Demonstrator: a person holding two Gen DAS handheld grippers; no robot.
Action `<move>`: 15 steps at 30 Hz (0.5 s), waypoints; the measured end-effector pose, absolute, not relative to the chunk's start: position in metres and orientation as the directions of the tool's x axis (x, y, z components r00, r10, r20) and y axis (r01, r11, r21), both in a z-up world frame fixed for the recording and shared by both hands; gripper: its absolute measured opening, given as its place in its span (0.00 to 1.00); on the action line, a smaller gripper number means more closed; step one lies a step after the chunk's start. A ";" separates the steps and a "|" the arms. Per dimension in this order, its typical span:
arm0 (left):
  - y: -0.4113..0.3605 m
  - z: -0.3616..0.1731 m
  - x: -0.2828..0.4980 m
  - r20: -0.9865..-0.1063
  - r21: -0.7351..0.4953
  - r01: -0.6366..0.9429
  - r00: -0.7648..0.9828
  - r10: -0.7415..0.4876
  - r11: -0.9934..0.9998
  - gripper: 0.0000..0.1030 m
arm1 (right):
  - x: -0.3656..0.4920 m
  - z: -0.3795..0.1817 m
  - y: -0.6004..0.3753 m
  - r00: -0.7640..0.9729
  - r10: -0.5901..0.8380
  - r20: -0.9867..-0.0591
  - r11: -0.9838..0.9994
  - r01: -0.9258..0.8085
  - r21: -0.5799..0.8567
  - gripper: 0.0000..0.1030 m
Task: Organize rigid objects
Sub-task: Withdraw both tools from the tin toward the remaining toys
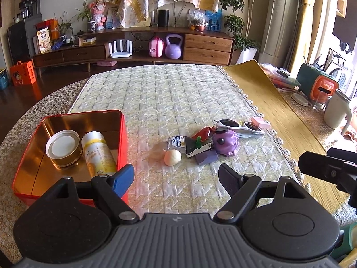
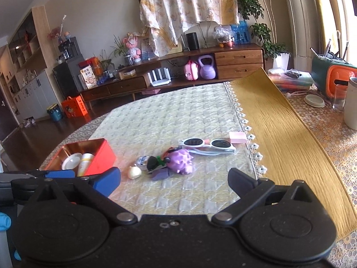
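Observation:
A red tin box [image 1: 123,134] [image 2: 104,154] with a gold inside stands at the left of the quilted mat, holding a round white-lidded can [image 1: 63,146] and a lying yellow-white bottle [image 1: 98,154]. A pile of small items lies mid-mat: a cream ball [image 1: 172,157] [image 2: 134,172], a purple spiky toy [image 1: 225,143] [image 2: 179,159], white sunglasses [image 1: 239,126] [image 2: 207,144], a pink block [image 1: 260,122] [image 2: 238,137], a purple block [image 1: 207,158]. My left gripper [image 1: 176,178] hangs open short of the ball, nothing between its fingers. My right gripper [image 2: 175,179] is open wide and empty, short of the pile.
A folded mustard mat [image 1: 274,111] [image 2: 279,129] lies to the right of the quilted one. Beyond it stand a white jug [image 1: 337,111] and a green-orange holder [image 1: 319,84]. The right gripper's black body [image 1: 328,169] shows at the left wrist view's right edge. A wooden sideboard lines the far wall.

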State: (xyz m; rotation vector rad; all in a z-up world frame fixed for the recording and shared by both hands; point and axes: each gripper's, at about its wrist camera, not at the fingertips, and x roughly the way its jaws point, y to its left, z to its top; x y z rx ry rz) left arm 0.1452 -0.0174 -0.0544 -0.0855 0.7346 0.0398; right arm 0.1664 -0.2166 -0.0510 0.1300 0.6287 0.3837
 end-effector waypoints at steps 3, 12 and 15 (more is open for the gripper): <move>-0.020 -0.063 0.158 -0.674 -0.071 -0.083 0.739 0.014 0.994 0.80 | 0.178 -0.056 -0.217 0.731 0.385 -0.563 0.923 -0.315 0.222 0.97; -0.026 -0.092 0.193 -0.688 -0.047 -0.131 0.723 0.063 0.990 0.80 | 0.221 -0.075 -0.213 0.684 0.398 -0.612 0.917 -0.322 0.237 0.92; -0.030 -0.101 0.202 -0.696 -0.040 -0.125 0.716 0.063 0.991 0.80 | 0.233 -0.080 -0.209 0.674 0.402 -0.620 0.915 -0.325 0.239 0.90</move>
